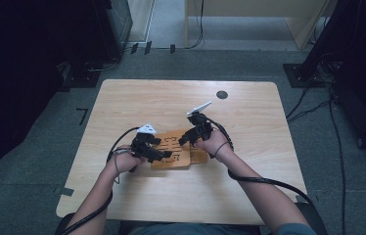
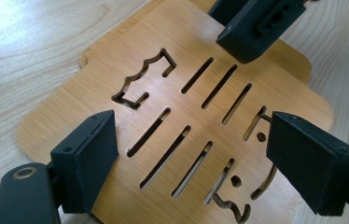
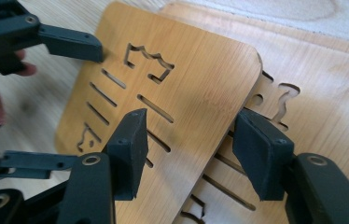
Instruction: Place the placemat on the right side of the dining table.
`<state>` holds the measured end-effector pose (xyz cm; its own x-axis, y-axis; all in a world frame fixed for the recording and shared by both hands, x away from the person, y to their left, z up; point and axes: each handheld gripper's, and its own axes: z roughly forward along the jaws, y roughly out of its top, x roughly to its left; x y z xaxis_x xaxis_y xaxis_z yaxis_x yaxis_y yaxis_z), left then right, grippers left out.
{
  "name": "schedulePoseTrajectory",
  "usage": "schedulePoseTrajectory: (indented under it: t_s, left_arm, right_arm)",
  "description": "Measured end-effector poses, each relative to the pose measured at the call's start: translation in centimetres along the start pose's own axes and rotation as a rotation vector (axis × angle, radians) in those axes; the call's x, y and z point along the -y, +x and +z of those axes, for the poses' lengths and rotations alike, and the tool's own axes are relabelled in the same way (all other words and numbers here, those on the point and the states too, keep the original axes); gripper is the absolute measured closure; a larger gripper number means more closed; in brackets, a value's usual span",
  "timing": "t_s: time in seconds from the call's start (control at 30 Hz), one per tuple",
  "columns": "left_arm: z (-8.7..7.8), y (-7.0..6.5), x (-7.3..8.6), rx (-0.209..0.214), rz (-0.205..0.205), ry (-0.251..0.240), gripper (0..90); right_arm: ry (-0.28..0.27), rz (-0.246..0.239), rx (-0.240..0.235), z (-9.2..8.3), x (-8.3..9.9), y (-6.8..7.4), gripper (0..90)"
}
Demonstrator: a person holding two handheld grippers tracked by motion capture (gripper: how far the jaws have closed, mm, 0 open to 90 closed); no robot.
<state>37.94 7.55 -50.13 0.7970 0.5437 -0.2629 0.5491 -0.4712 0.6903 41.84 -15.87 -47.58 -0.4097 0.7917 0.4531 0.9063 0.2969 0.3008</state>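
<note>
Bamboo-coloured, flat and round-cornered, the upper wooden board (image 1: 173, 149) (image 2: 200, 93) (image 3: 172, 102) is cut through with long slots and a jagged, crown-like opening. It lies near the middle of the pale wooden table (image 1: 249, 122), partly on top of a second wooden board (image 1: 199, 156) (image 3: 312, 107) of the same make, whose slots and curly cut-outs show beyond the upper board's edge in the right gripper view.

The left gripper (image 1: 164, 154) (image 2: 191, 161) stands over the upper board with its black jaws spread wide, one to each side of the slotted field; in its own view the pads hang above the wood, and whether they touch it I cannot tell. It has hold of nothing.

The right gripper (image 1: 185, 138) (image 3: 193, 151) comes in from the opposite side. Its jaws stand about half open, astride the upper board's long edge: one pad over the upper board, the other over the lower one. The pads do not press together on the wood.

Both of the person's hands rest low on the table behind the grippers.
</note>
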Motion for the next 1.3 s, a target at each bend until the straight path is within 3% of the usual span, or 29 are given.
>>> schedulePoseTrajectory:
  t_s: [0.1,0.23,0.4,0.57,0.6,0.67,0.73,0.8,0.87,0.97,1.0,1.1,1.13,1.17,1.23,1.27,1.3]
  left_arm:
    - [-0.2,0.0,-0.1,-0.001,0.007,-0.003,15.6]
    - [-0.4,0.2,-0.2,0.01,0.018,-0.028,15.6]
    - [-1.0,0.7,-0.3,0.093,-0.058,-0.053,15.4]
    - [-1.2,1.0,-0.3,0.118,-0.063,-0.043,12.9]
    - [-1.2,1.1,-0.3,0.127,-0.068,-0.033,12.9]
    - [-1.3,1.1,-0.3,0.141,-0.071,-0.028,12.9]
    - [-1.4,1.1,-0.3,0.147,-0.064,-0.029,12.9]
    - [-1.5,1.2,-0.3,0.143,-0.061,-0.025,12.9]
    - [-1.6,1.4,-0.2,0.14,-0.065,-0.026,12.9]
    - [-1.5,1.6,0.0,0.129,-0.069,-0.019,13.0]
    - [-1.4,1.6,0.0,0.123,-0.071,-0.019,13.0]
    - [-1.3,1.5,0.0,0.114,-0.069,-0.015,13.0]
    - [-1.3,1.6,0.0,0.115,-0.068,-0.017,13.0]
    - [-1.4,1.6,0.0,0.118,-0.072,-0.017,13.0]
    - [-1.8,1.9,0.1,0.123,-0.083,-0.019,13.0]
    - [-2.1,2.0,0.1,0.117,-0.088,-0.018,14.6]
    - [-2.4,2.2,0.2,0.11,-0.091,-0.022,14.6]
  right_arm:
    - [-0.016,0.008,-0.045,-1.1,-0.3,0.2,49.2]
    - [-0.013,-0.007,-0.053,-2.2,-0.6,1.0,50.2]
    - [-0.016,-0.067,-0.033,-3.9,-1.3,3.0,49.8]
    - [0.012,-0.093,-0.029,-5.1,-2.1,5.1,50.2]
    - [0.018,-0.111,-0.028,-5.6,-2.2,6.1,51.1]
    - [0.024,-0.118,-0.027,-5.7,-2.3,6.5,51.4]
    - [0.036,-0.143,-0.002,-5.8,-2.5,7.4,51.5]
    - [0.065,-0.162,0.053,-5.5,-2.8,8.3,54.4]
    - [0.072,-0.163,0.058,-5.3,-3.0,8.5,56.8]
    - [0.118,-0.148,0.082,-4.4,-3.4,8.4,64.3]
    - [0.144,-0.098,0.097,-3.5,-3.7,8.1,64.5]
    - [0.156,-0.075,0.109,-2.8,-3.8,7.9,64.8]
    - [0.162,-0.061,0.11,-2.5,-4.0,7.7,71.2]
    - [0.162,-0.061,0.11,-2.5,-4.0,7.7,71.2]
    - [0.158,-0.026,0.061,-2.7,-4.3,7.4,78.0]
    - [0.167,-0.003,-0.002,-3.2,-4.6,7.5,82.0]
    - [0.167,-0.003,-0.002,-3.2,-4.6,7.5,82.0]
